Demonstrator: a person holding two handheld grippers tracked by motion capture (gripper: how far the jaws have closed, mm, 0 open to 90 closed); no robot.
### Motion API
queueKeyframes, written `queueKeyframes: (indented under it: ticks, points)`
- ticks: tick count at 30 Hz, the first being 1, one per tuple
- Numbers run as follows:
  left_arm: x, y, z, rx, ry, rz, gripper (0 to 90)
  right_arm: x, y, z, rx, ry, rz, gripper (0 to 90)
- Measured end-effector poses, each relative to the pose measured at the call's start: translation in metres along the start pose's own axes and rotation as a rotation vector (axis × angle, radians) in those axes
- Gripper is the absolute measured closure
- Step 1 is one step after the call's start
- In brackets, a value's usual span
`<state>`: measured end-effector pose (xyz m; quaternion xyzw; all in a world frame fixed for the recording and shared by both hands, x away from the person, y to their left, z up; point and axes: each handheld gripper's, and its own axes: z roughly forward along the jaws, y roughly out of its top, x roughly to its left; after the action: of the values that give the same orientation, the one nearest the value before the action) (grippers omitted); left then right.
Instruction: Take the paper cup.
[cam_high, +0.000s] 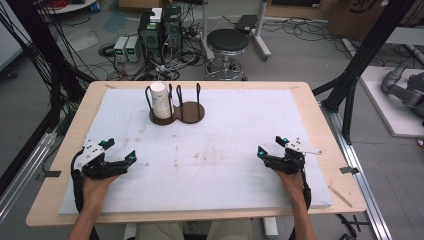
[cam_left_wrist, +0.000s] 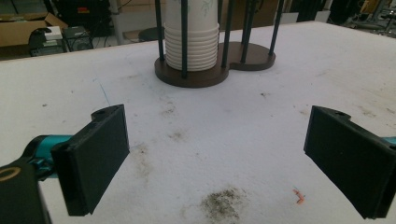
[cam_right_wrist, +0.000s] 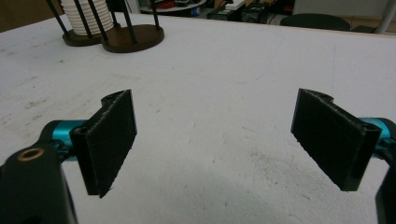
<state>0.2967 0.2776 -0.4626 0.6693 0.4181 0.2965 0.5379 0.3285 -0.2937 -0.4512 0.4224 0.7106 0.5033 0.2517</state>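
A stack of white paper cups (cam_high: 159, 100) stands upright in the left ring of a dark brown wooden cup holder (cam_high: 192, 114), caged by thin black upright rods. The left gripper view shows the nested rims as tight ridges low on the stack, with a faint green print higher up. The holder's right ring is empty; the holder sits toward the far edge of the white mat, left of centre.

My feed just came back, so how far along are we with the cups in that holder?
Nothing looks done yet: the stack of paper cups sits whole in the left bay of the wooden cup holder, and the right bay is empty. Nothing is in hand: the left gripper and right gripper rest open near the table's front edge. Reaching for the cups remains.
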Motion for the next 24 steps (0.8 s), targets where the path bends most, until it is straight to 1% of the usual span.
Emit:
queueKeyframes:
  ticks: [11, 15, 17, 18, 20, 21, 22, 23, 24]
  points:
    - [0.001, 0.0, 0.0, 0.005, 0.0, -0.005, 6.6, 0.0, 0.0, 0.0, 0.0, -0.002, -0.004, 14.5]
    - [0.001, 0.001, 0.0, 0.009, -0.002, -0.008, 6.6, 0.0, 0.0, 0.0, 0.003, 0.0, 0.003, 14.5]
    - [0.0, 0.001, 0.001, 0.007, -0.016, -0.026, 6.6, -0.001, 0.0, 0.001, 0.003, -0.001, -0.001, 14.5]
    - [0.0, 0.002, 0.001, 0.009, -0.019, -0.028, 6.6, 0.0, 0.0, 0.001, 0.006, 0.0, 0.002, 14.5]
    - [-0.001, 0.006, 0.0, 0.0, -0.015, -0.012, 6.6, 0.0, 0.0, 0.001, 0.007, 0.0, -0.005, 14.5]
    - [-0.001, 0.006, 0.0, 0.0, -0.015, -0.012, 6.6, 0.0, 0.0, 0.001, 0.007, 0.0, -0.005, 14.5]
    - [0.0, 0.012, -0.001, -0.016, -0.016, -0.01, 6.6, 0.0, 0.0, 0.001, 0.006, 0.001, -0.006, 14.5]
    - [0.0, 0.012, -0.001, -0.016, -0.016, -0.01, 6.6, 0.0, 0.0, 0.001, 0.006, 0.001, -0.006, 14.5]
    - [0.001, 0.016, -0.001, -0.021, -0.018, -0.01, 6.6, 0.0, 0.0, 0.001, 0.009, 0.001, 0.0, 14.5]
